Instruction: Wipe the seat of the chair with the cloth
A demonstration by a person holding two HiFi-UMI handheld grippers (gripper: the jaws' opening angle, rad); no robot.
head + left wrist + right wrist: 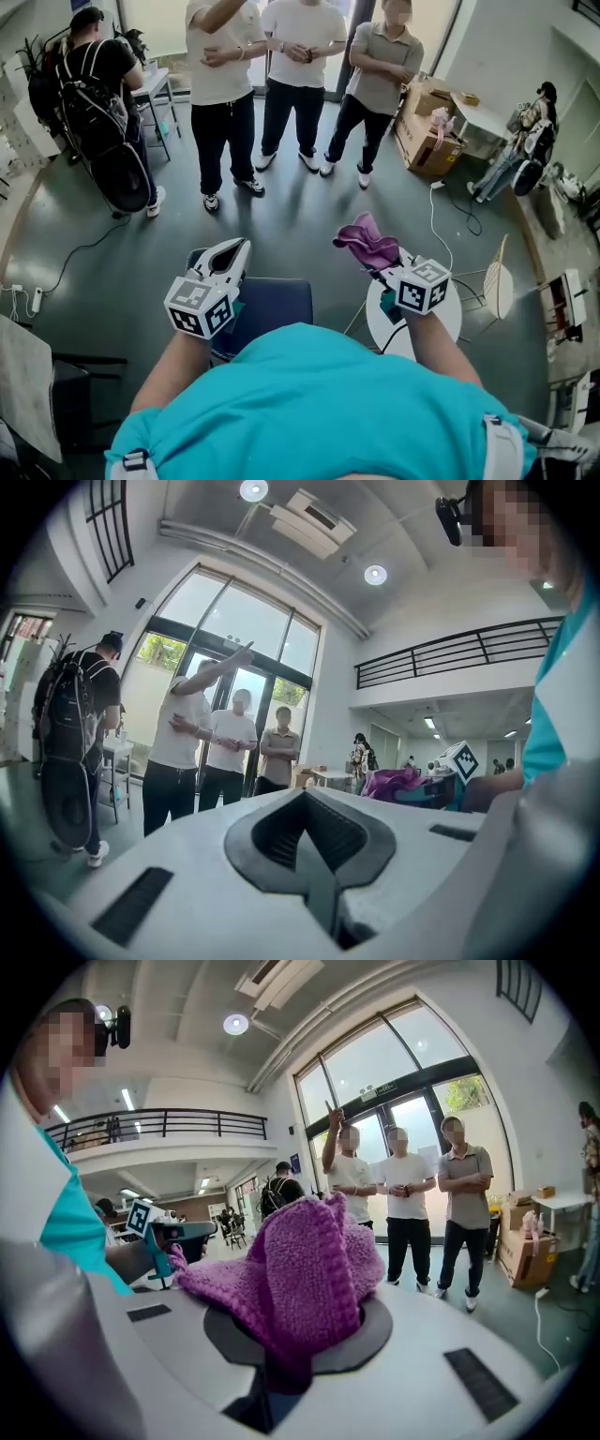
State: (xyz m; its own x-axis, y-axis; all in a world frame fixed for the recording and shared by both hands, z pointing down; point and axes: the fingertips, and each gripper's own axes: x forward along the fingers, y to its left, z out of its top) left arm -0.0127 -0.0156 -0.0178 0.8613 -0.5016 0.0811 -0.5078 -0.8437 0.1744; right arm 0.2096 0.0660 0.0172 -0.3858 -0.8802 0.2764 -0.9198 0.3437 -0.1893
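The cloth [367,242] is a purple knitted piece with a ribbed, nubbly weave. It is bunched into soft folds, and one corner stands up above the rest. The right gripper [382,270] has its jaws closed on the lower part of the cloth, which spills out over the dark pads and hides their tips in the right gripper view. The cloth is held up in the air to the right of the chair seat [277,305] and is not touching it. From the head view it sits above the near edge of a small round white desk [448,323]. The seat is a dark blue, squarish pad, partly hidden by the person's teal shirt [309,403] and forearms. The left gripper [232,251] hovers over the seat's left side with its jaws brought together and nothing between them. The left gripper view shows the dark ridged pads meeting at the middle. Each gripper carries a cube with black-and-white square markers, and the left one [202,305] and the right one [422,284] are the only printed patterns sharp enough to make out. Beyond the chair, on a dark grey floor [281,216], three people [300,56] stand side by side facing this way. One of them has an arm raised. A fourth person [94,84] with a black backpack stands at the left. Open cardboard boxes [429,141] sit at the right, with a white cable [441,225] trailing across the floor near them.
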